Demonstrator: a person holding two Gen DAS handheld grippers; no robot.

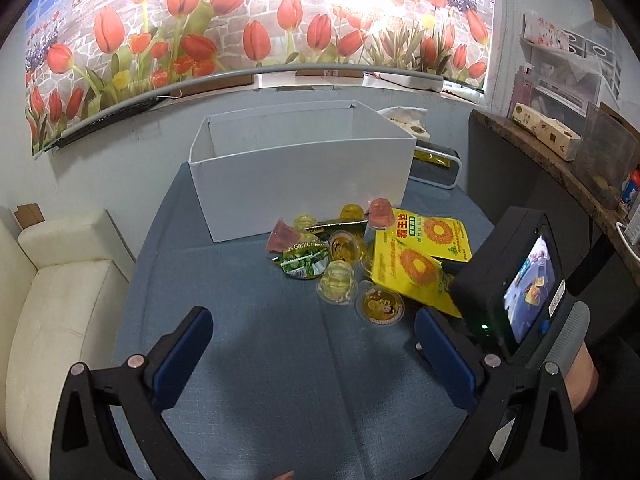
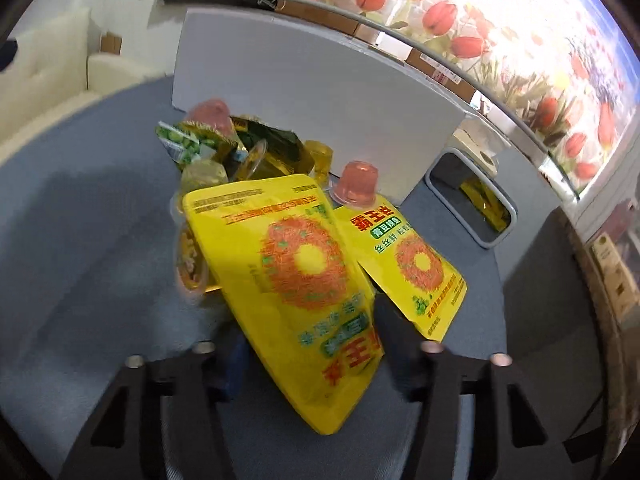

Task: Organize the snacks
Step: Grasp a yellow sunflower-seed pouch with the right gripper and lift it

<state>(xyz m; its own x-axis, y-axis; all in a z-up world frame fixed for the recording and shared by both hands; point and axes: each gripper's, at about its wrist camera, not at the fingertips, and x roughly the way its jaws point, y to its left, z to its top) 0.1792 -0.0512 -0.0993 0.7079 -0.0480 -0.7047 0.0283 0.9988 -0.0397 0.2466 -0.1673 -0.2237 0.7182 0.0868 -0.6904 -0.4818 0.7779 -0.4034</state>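
A pile of snacks lies on the blue tablecloth before a white open box (image 1: 296, 184): two yellow snack bags (image 1: 412, 268), a green pea packet (image 1: 304, 260), pink jelly cups (image 1: 380, 212) and yellow jelly cups (image 1: 338, 284). My left gripper (image 1: 314, 344) is open and empty, short of the pile. My right gripper (image 2: 308, 340) is shut on the nearer yellow bag (image 2: 296, 280), which tilts up over the second yellow bag (image 2: 412, 268). A pink jelly cup (image 2: 356, 184) sits behind them. The right gripper body shows in the left wrist view (image 1: 516, 276).
A grey tray (image 2: 472, 204) holding yellow packets stands right of the box (image 2: 312, 80). A cream sofa (image 1: 60, 280) is at the left. A dark shelf with boxes (image 1: 552, 136) is at the right. A tulip poster covers the back wall.
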